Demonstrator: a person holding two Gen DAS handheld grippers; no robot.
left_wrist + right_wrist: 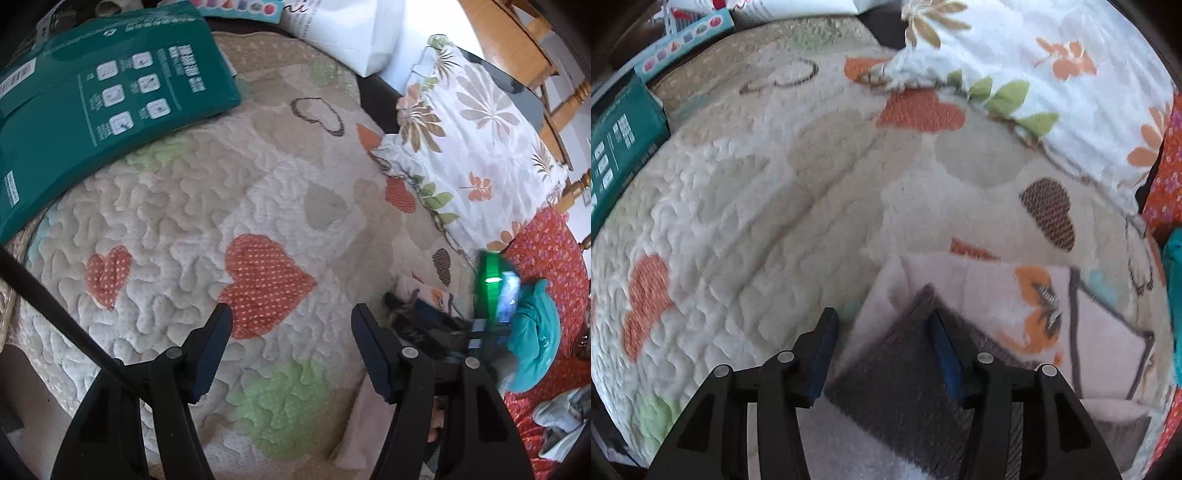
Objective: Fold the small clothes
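A folded small garment (1027, 295), pale pink with grey trim and an orange butterfly print, lies on the heart-patterned quilt (738, 192). Its grey part (901, 373) lies beneath and between the fingers of my right gripper (882, 321), which stands open over it, with neither pad pressing on it. The view is blurred. My left gripper (291, 314) hangs open over bare quilt beside an orange heart (262, 280), holding nothing. In the left wrist view the garment (424, 291) shows at the right, with the green ring (489, 280) of the right-hand tool over it.
A teal package (92, 96) lies on the quilt's far left. A floral pillow (476, 140) and red flowered cloth (546, 251) border the right side. A teal cloth (535, 339) and grey clothes (561, 410) lie there. A white bag (351, 33) and wooden chair (532, 55) stand behind.
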